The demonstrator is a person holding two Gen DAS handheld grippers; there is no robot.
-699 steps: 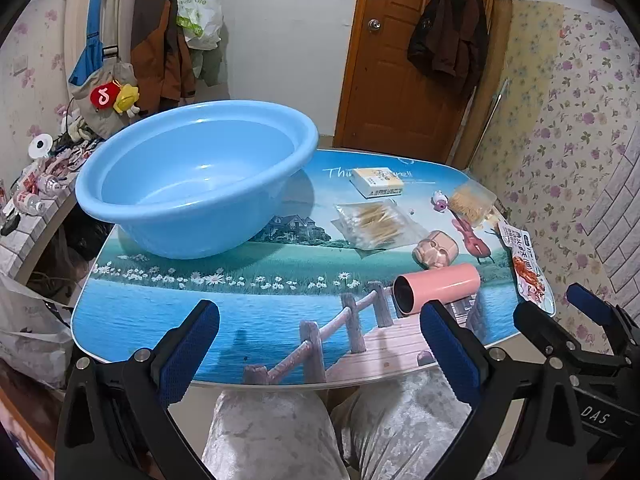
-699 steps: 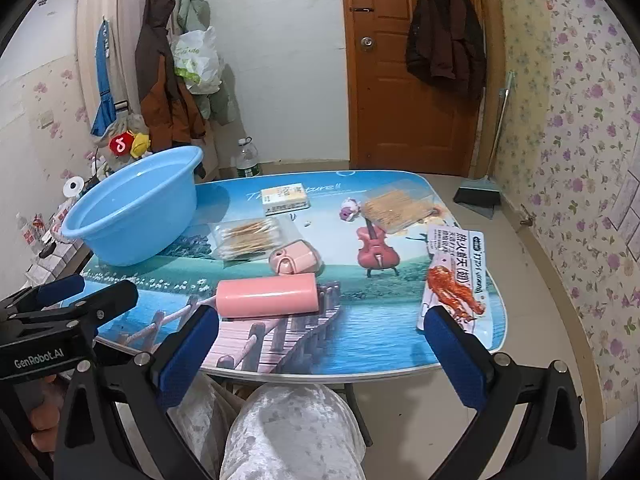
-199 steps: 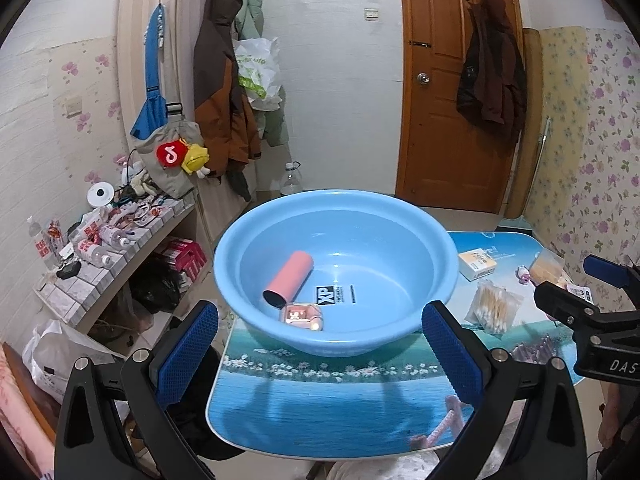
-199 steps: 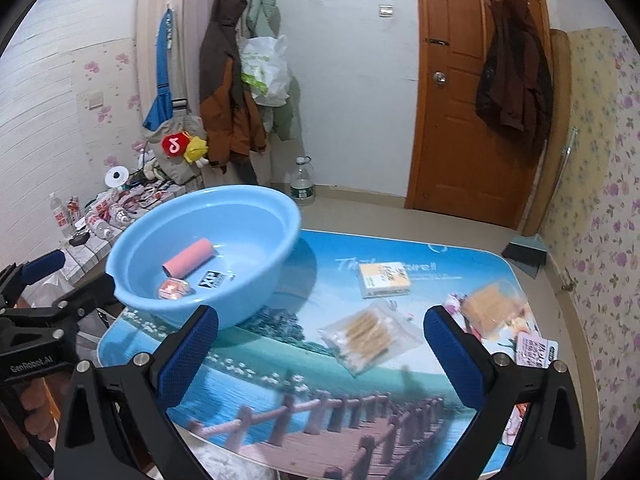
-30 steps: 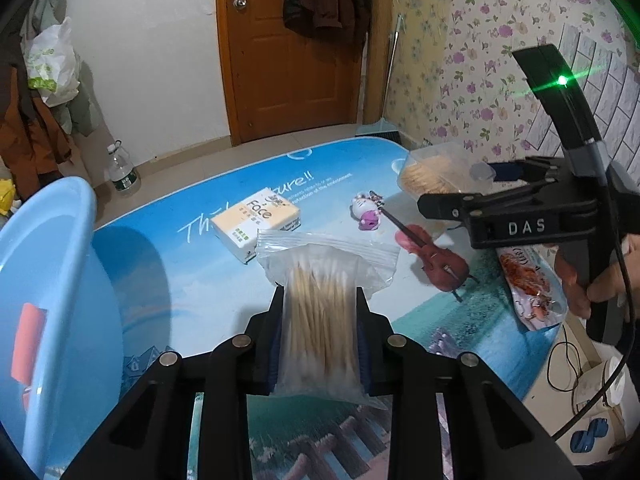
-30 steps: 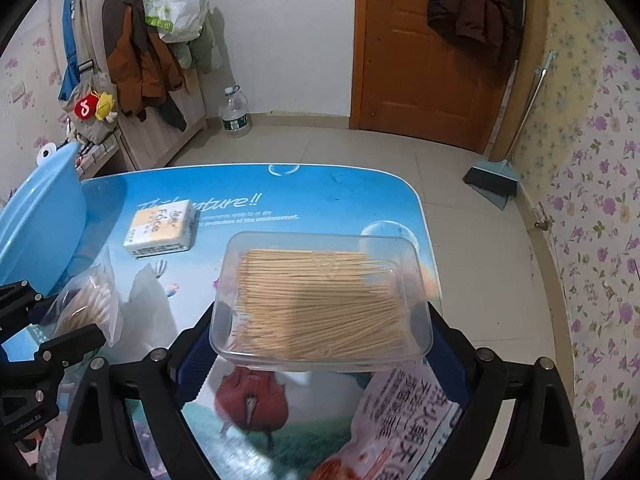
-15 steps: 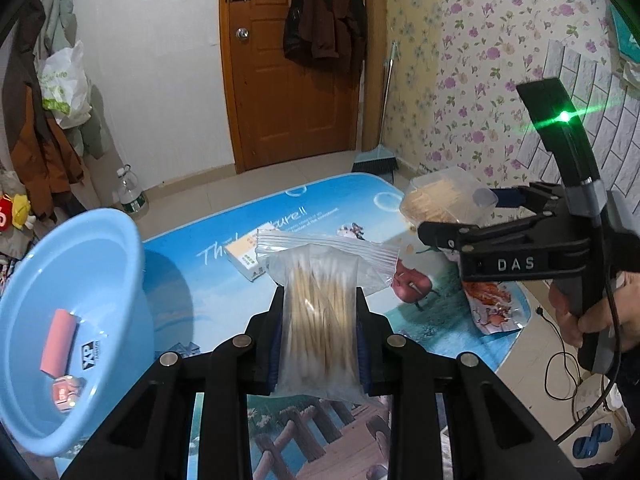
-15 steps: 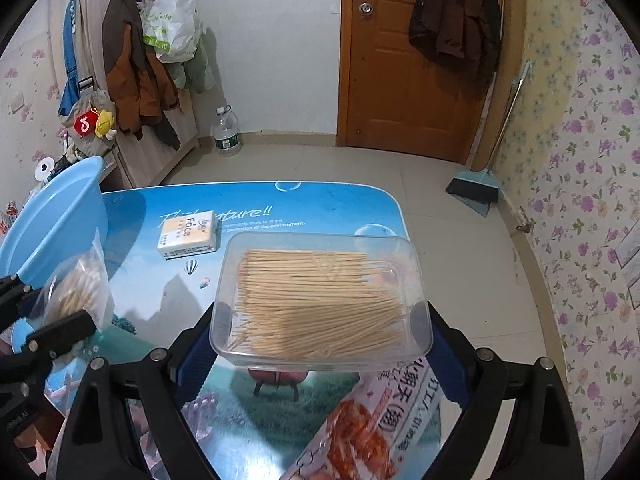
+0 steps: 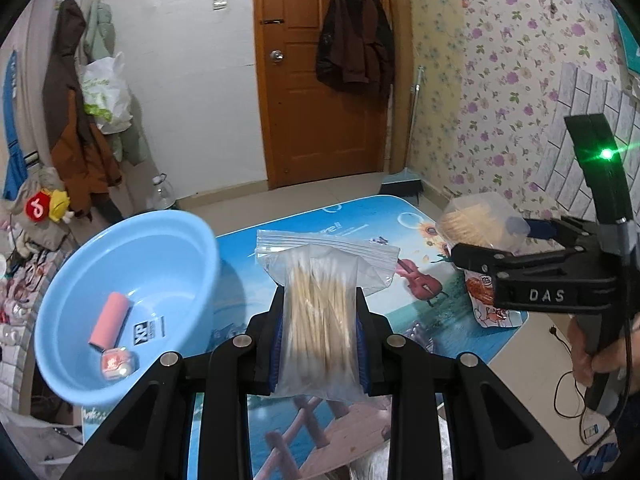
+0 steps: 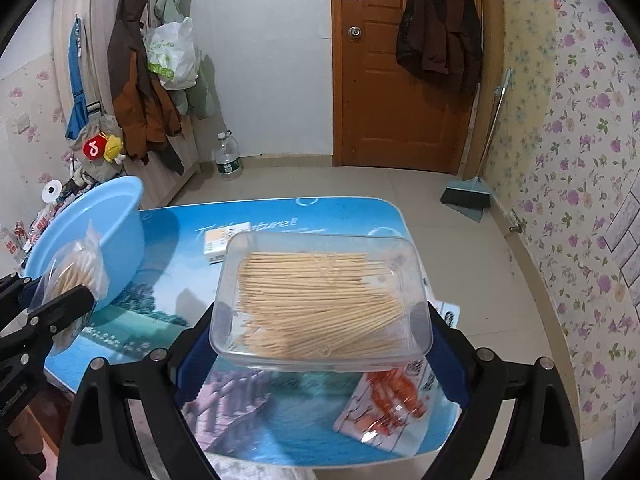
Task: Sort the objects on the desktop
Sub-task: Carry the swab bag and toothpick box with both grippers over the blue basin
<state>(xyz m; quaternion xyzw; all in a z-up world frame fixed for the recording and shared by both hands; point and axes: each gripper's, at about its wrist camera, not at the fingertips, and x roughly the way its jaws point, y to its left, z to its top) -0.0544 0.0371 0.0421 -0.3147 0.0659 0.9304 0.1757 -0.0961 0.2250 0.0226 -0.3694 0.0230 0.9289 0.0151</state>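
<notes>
1. We see the left claw (image 9: 320,336) closed narrow on a zip bag of cotton swabs (image 9: 320,300); blue pads press both sides, the bag is clear of the table (image 9: 256,244), and its bottom edge sags below the pads.
2. The right claw (image 10: 322,344) is set wide, clamped on a clear plastic box of toothpicks (image 10: 320,300). The pads are mostly hidden behind the box walls; only blue edges show at the L & R sides.
3. The box is held above the table near its right half; it covers part of the surface beneath.
4. A blue basin (image 9: 128,300) sits at the table's left end, overhanging the edge. Inside: a pink cylinder (image 9: 110,322) & a small pink item (image 9: 114,364), too small for us to identify.
5. A tissue pack (image 10: 218,246) lies on the table behind the box, partly hidden by it. It can't be seen in the left wrist view.
6. A snack packet (image 10: 384,400) is at the near right of the table, its top covered by the box; print is unreadable.
7. Violin shape (image 9: 420,280): we can't tell whether it is a table print or an object.
8. A hand (image 9: 592,352) grips the right claw's handle and is cut off at the frame edge.
</notes>
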